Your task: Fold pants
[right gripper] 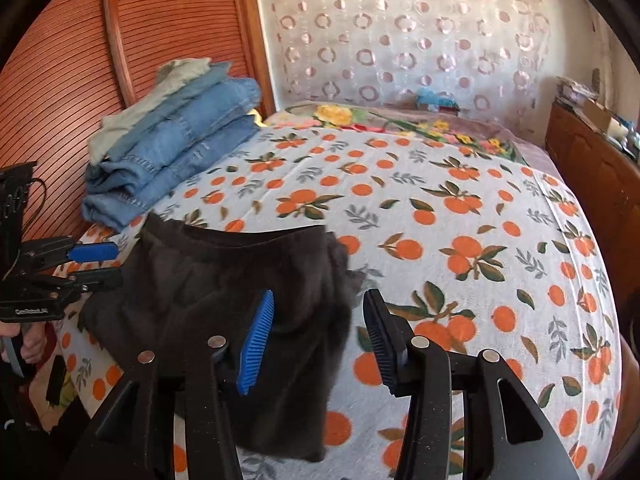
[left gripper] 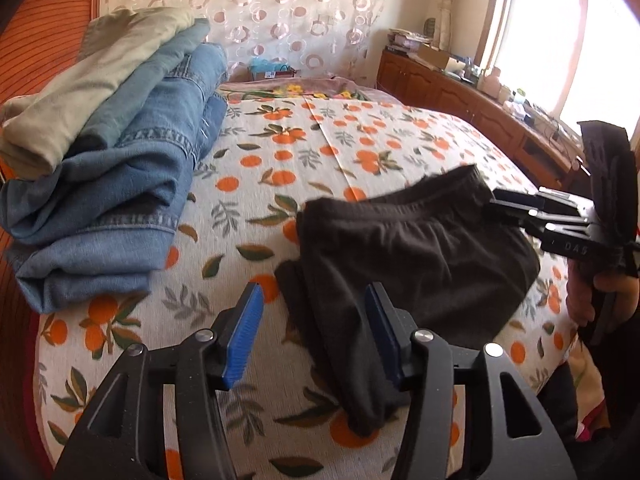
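On the orange-print bedspread point(left gripper: 280, 168), the dark pants point(left gripper: 404, 248) lie between your left gripper point(left gripper: 316, 332) and right gripper point(right gripper: 320, 340), both open and empty.

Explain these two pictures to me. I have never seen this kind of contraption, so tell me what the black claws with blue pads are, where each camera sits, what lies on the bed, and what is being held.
There is no robot. A person holds a two-finger tool in each hand, with a camera on each looking along its fingers. One picture looks past the left gripper, the other past the right gripper. On the orange-print bedspread lie dark pants, folded small, and a stack of folded jeans. Both grippers are open; neither holds anything.
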Tool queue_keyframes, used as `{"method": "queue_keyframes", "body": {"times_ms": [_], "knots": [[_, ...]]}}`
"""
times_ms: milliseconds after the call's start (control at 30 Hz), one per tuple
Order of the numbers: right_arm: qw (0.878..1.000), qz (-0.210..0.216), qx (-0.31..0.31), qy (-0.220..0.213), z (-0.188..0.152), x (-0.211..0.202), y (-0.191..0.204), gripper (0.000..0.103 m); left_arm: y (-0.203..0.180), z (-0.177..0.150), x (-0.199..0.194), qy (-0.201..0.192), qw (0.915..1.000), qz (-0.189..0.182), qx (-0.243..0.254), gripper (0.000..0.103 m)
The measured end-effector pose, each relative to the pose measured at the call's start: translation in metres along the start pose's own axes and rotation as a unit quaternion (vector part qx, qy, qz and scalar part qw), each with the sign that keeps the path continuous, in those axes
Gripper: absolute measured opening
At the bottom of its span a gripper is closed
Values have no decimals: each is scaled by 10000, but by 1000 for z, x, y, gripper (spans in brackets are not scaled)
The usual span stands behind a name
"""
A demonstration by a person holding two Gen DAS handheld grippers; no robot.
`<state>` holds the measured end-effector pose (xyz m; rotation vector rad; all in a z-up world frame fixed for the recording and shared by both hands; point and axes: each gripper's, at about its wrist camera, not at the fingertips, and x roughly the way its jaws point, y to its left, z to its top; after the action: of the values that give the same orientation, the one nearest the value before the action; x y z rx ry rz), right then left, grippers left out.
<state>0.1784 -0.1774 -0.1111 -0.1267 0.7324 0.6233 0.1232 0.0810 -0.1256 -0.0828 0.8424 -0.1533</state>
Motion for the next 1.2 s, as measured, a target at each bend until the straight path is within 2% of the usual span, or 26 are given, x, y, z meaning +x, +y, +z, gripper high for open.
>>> {"method": "queue_keyframes", "body": {"times_ms": [233,433,500,567,633,767,800,933,1000,1200], "knots": [[9991,114,252,313,5,17,-6,49,6,9,18,188,9997,11,-184,55],[9985,256,334,338,5,18,-9,49,9,6,23,216,9995,2,-246,55],[9985,271,326,335,6,18,-9,49,8,6,23,191,9995,-63,-237,51],[9986,277,319,332,5,18,-10,49,7,6,24,174,9995,-149,-221,41],[9985,332,280,341,4,19,-9,48,6,7,25,174,9993,-221,-230,37],[9979,489,177,375,4,21,-6,36,7,7,26,166,9985,-408,-315,24],[9974,577,165,391,3,21,-5,29,7,6,26,172,9980,-500,-341,20],[9966,717,133,372,2,20,-7,16,4,2,23,155,9973,-615,-358,16],[9969,719,92,310,3,18,-5,14,2,2,18,96,9968,-711,-362,14],[9968,758,-68,-264,15,-14,6,13,-5,5,-21,-364,9946,-893,-382,13]]}}
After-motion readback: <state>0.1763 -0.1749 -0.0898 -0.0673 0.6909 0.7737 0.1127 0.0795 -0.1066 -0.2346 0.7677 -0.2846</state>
